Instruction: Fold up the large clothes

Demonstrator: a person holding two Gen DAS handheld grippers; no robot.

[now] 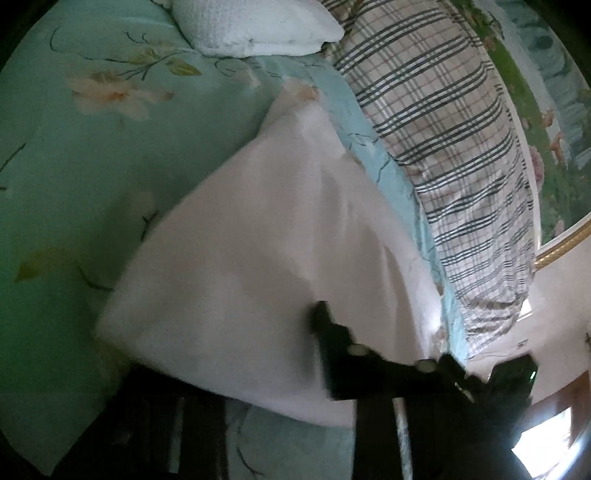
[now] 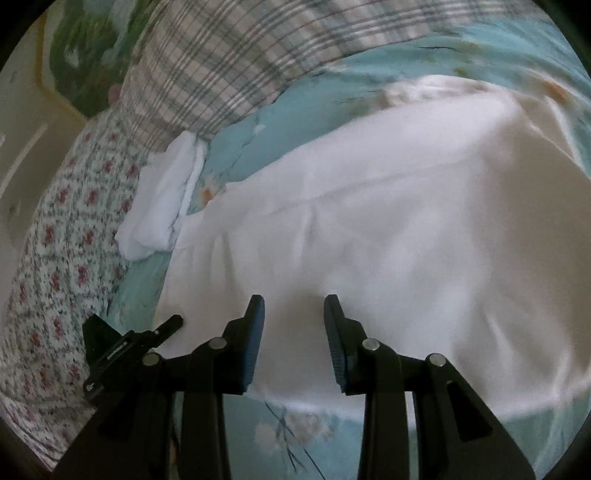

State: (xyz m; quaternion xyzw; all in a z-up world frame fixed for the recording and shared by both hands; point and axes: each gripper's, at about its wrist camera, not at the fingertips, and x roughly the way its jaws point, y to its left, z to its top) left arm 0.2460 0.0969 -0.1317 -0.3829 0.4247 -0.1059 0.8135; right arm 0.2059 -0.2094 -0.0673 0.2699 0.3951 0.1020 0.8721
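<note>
A large white garment [image 1: 258, 240] lies spread on the teal flowered bedsheet [image 1: 74, 166]. In the left wrist view one corner of it rises toward the camera and drapes over my left gripper [image 1: 303, 325], hiding the left finger. Only the black right finger [image 1: 328, 339] shows, pressed against the cloth, so the gripper is shut on the garment. In the right wrist view my right gripper [image 2: 293, 332] hovers over the near edge of the garment [image 2: 388, 240]. It is open, both blue-padded fingers [image 2: 255, 343] apart, with flat cloth showing in the gap.
A plaid quilt [image 1: 443, 129] is bunched along the far side of the bed. A folded white cloth [image 2: 162, 199] lies beside the garment, and another white bundle [image 1: 251, 26] sits further off. A small-flowered quilt [image 2: 55, 258] lies at left. A gold-framed picture [image 1: 554, 147] hangs on the wall.
</note>
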